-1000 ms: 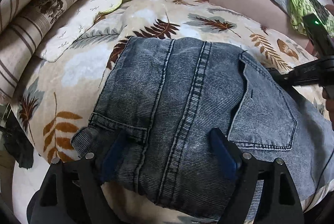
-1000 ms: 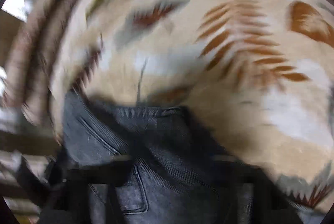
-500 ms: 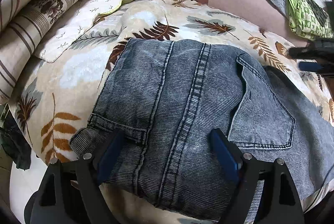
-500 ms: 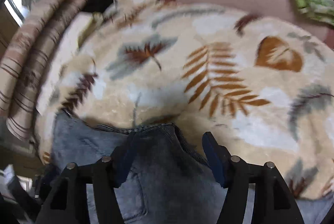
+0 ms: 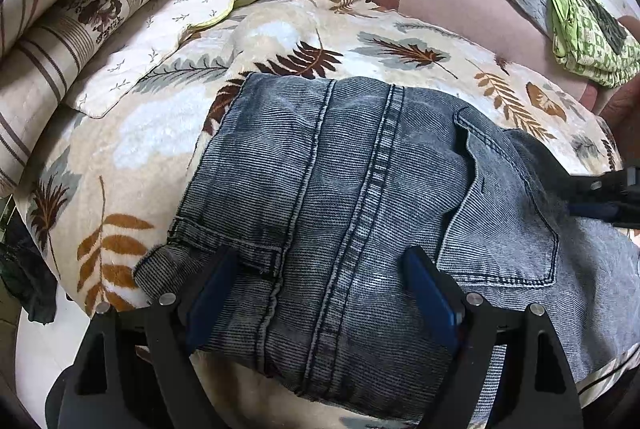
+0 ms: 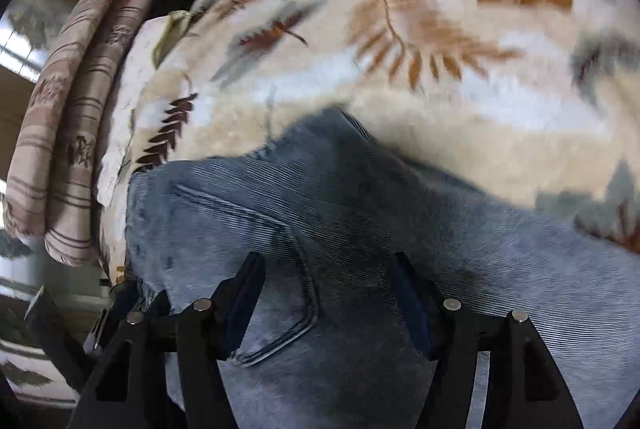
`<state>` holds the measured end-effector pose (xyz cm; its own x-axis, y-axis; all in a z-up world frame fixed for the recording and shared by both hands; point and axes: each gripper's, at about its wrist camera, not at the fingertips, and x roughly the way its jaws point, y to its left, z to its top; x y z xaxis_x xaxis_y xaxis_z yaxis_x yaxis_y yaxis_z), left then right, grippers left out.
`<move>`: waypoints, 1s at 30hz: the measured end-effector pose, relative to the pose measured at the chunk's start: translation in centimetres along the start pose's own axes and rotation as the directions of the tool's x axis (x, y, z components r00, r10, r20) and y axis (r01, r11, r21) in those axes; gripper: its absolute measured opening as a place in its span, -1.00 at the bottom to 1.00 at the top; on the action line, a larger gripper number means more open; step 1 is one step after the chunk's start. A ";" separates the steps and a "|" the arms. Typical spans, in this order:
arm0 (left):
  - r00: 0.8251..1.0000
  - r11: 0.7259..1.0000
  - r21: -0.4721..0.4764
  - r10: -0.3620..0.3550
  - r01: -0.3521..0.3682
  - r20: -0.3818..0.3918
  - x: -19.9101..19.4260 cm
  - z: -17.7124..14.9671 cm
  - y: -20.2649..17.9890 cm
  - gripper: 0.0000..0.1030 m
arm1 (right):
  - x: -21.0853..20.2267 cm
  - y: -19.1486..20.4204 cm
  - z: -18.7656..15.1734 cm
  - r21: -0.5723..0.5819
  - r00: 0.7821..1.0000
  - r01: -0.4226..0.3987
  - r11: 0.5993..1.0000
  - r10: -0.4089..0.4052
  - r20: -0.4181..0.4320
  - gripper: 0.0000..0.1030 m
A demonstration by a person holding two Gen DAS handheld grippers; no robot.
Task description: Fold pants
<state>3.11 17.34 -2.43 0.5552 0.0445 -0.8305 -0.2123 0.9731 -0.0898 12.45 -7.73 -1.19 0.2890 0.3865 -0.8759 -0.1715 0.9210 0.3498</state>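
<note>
while both grippers gape, folded jeans (image 5: 360, 213) lie seam pointing away.

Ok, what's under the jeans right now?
The folded jeans lie on the leaf-print blanket, which shows around their far and left edges. Whatever sits beneath the denim itself is covered, and so are any layers inside the fold.

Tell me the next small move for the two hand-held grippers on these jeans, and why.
Probably close the left hand-held gripper on the folded edge. Its fingers stand open, one each side of the grey jeans, which lie in a thick folded stack on the leaf-print blanket. The right hand-held gripper is also open over the denim near the back pocket, so neither appears to hold it.
</note>
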 end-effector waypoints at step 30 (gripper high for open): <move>0.992 0.992 0.126 0.010 -0.026 0.125 -5.5 0.0 -6.7 0.67 | -10.5 -17.6 -13.4 0.284 0.950 0.261 0.923 -0.298 0.095 0.62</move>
<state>1.51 10.60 2.74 0.6495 0.0821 -0.7560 -0.1232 0.9924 0.0020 -0.16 -28.66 -2.60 0.4151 0.0970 -0.9046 0.1844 0.9647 0.1880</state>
